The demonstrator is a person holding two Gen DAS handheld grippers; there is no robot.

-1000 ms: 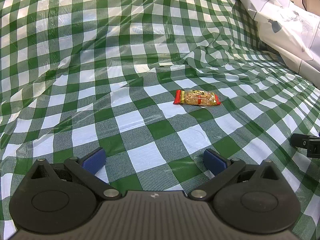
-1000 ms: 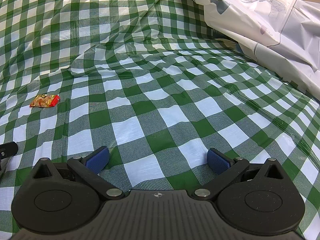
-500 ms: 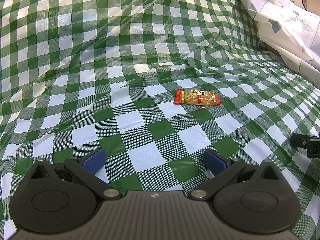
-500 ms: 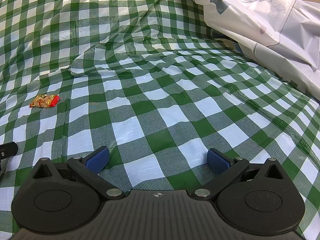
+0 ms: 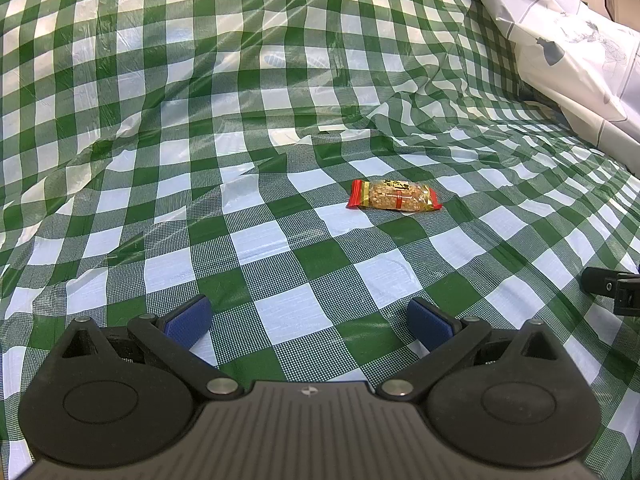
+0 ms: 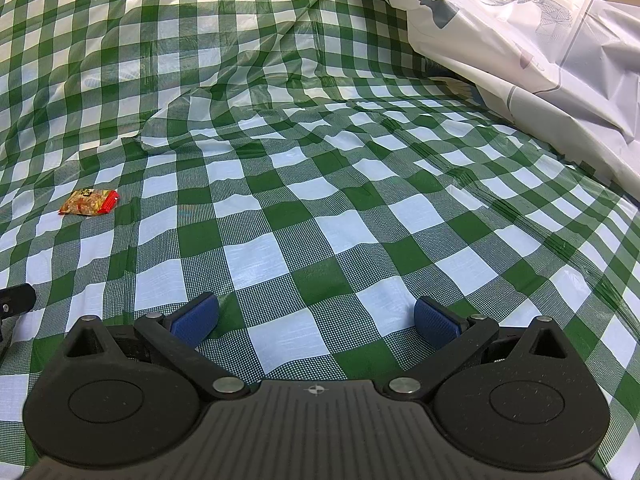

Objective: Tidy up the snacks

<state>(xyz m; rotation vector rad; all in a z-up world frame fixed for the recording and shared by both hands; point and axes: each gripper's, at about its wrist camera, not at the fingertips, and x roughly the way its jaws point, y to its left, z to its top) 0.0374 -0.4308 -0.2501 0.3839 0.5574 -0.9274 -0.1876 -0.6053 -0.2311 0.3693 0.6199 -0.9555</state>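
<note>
A small snack bar in a clear wrapper with red ends (image 5: 395,195) lies flat on the green-and-white checked tablecloth (image 5: 280,240), ahead and slightly right of my left gripper (image 5: 310,318). My left gripper is open and empty, low over the cloth. The snack also shows far left in the right wrist view (image 6: 89,201). My right gripper (image 6: 316,318) is open and empty, well to the right of the snack. Part of the right gripper shows at the right edge of the left wrist view (image 5: 612,290).
A white plastic sheet with grey printed figures (image 6: 520,32) is draped at the back right. The checked cloth rises in wrinkled folds behind the flat area (image 5: 200,60). A black part of the left gripper shows at the left edge of the right wrist view (image 6: 14,300).
</note>
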